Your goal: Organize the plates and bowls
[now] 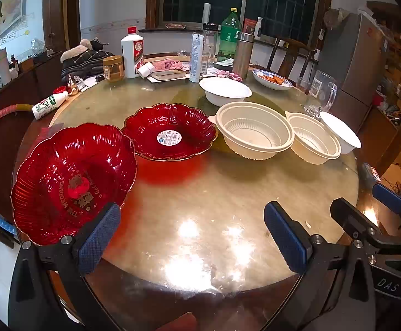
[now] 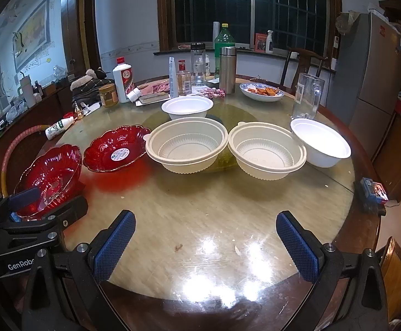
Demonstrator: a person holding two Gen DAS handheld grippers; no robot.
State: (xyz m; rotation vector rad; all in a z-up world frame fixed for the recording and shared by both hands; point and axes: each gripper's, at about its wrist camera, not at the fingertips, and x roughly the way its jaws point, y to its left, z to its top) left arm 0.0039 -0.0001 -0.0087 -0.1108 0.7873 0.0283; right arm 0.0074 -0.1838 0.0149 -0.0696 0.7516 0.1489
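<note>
Two red scalloped plates lie on the round table: a near one at the left edge and a second with a white sticker. Two cream ribbed bowls sit side by side in the middle. A white bowl stands to their right, another white bowl behind them. My left gripper is open, its left finger by the near red plate. My right gripper is open and empty over the front of the table.
Bottles, jars, a steel flask, a glass jug and a blue-rimmed dish of food crowd the far half of the table. A small white bottle lies at the left edge. A fridge stands at right.
</note>
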